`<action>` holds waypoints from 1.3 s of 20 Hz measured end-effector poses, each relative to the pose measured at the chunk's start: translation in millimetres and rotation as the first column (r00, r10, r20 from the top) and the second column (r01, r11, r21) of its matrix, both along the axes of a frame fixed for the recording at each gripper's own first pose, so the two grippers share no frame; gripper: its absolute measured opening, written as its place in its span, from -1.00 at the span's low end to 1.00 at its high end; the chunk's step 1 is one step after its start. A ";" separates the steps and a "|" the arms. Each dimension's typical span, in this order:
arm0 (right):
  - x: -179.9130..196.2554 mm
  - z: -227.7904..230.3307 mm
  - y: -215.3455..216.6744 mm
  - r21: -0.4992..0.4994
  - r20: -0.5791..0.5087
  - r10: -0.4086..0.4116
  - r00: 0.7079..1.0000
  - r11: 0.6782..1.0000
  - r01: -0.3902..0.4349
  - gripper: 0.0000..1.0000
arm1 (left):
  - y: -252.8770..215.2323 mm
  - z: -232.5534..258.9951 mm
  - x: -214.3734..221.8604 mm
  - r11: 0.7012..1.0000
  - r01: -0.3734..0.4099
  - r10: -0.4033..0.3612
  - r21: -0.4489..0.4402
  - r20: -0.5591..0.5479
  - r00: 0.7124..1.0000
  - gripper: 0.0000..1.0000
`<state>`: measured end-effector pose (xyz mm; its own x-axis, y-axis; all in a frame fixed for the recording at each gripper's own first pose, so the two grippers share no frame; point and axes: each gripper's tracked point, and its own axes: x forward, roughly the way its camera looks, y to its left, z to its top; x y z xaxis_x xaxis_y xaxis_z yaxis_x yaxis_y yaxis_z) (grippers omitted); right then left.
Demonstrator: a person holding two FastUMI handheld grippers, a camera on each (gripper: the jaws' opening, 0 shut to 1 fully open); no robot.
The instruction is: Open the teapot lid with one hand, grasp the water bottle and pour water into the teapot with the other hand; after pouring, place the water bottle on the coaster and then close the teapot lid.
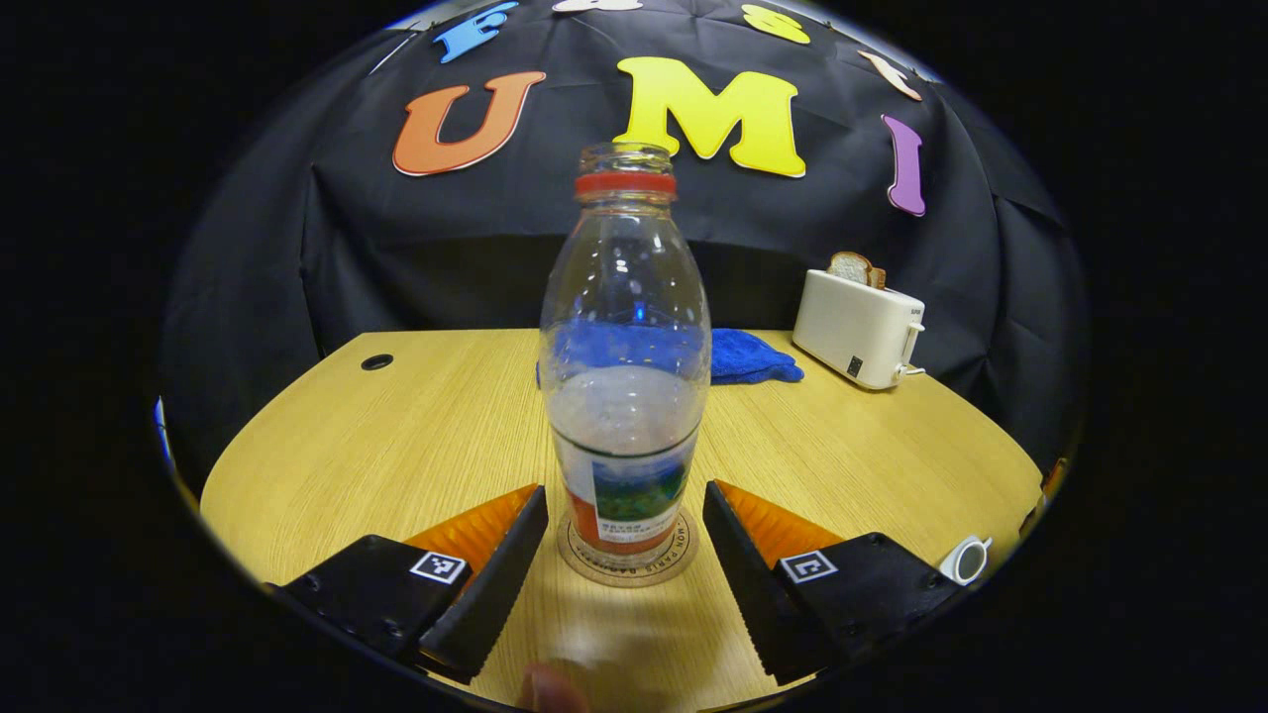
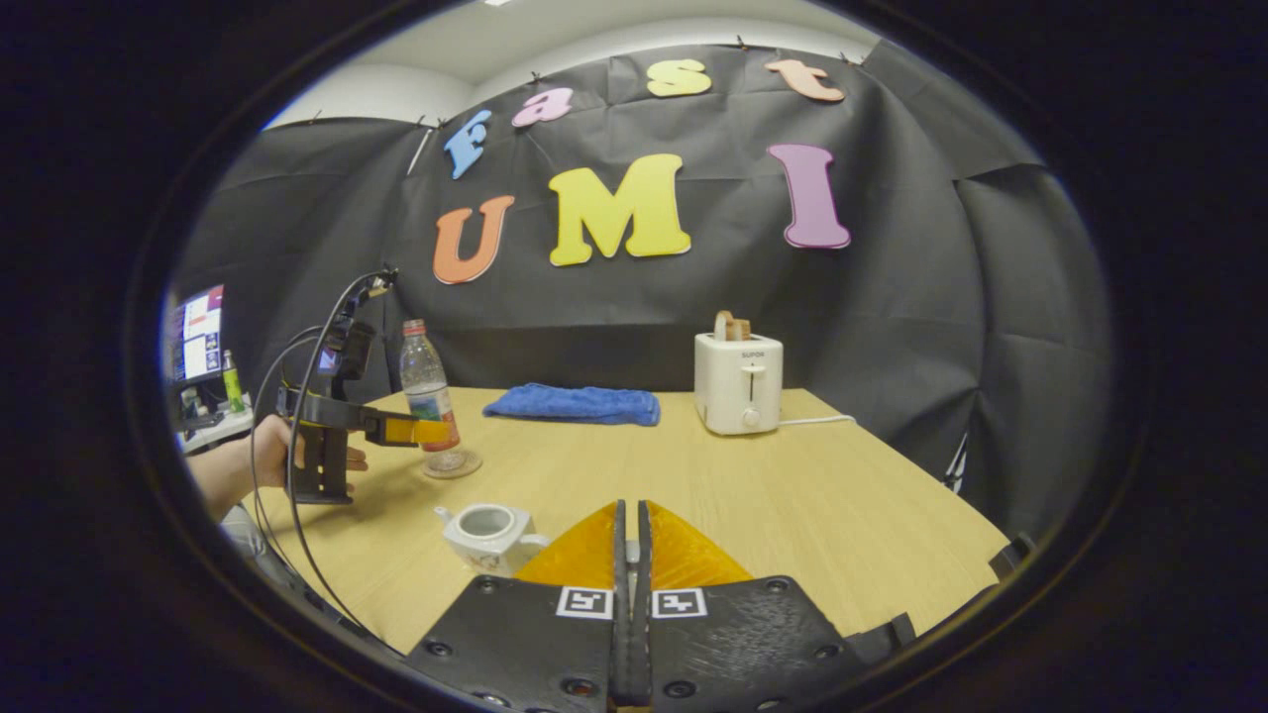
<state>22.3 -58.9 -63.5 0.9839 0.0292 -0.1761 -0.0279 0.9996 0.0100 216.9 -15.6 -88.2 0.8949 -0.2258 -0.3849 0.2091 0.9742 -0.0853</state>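
Note:
The clear water bottle (image 1: 625, 327), uncapped with a red neck ring and partly full, stands upright on the round coaster (image 1: 592, 570). My left gripper (image 1: 624, 490) is open, one finger on each side of the bottle's base with a gap on both sides. In the right gripper view a hand holds that gripper (image 2: 421, 432) beside the bottle (image 2: 424, 381). The white teapot (image 2: 487, 535) sits lidless just left of my right gripper (image 2: 630, 510). That gripper is shut, with a small pale piece, apparently the lid's knob, pinched in the slit. The teapot (image 1: 966, 560) also shows at the left gripper view's lower right.
A white toaster (image 2: 738, 381) with bread in its slot stands at the back right, its cord trailing right. A folded blue cloth (image 2: 577, 403) lies at the back middle. A cable hole (image 1: 376, 361) is at the table's far left. A monitor (image 2: 201, 332) stands beyond the table's left edge.

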 end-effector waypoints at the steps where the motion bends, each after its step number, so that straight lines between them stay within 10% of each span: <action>1: 1.1 1.7 7.6 0.002 0.005 0.021 1.000 1.000 -0.021 -1.00 | 2.4 -1.2 -5.1 1.000 -0.004 0.004 -0.003 -0.012 1.000 0.96; 12: 44.9 3.2 108.3 -0.023 0.023 0.280 0.960 0.960 -0.279 -1.00 | 77.6 24.7 -109.1 0.987 -0.157 0.158 -0.025 0.030 0.987 0.97; 26: 70.1 -24.1 117.6 -0.016 -0.016 0.289 0.957 0.957 -0.289 -1.00 | 123.1 47.5 -171.6 0.957 -0.289 0.289 -0.020 0.163 0.943 0.96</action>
<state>92.4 58.7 -87.6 0.9315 0.3089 -0.1921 -0.3158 0.9488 -0.0061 45.4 107.5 -40.7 0.9719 0.0532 -0.2294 -0.0709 0.9950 -0.0698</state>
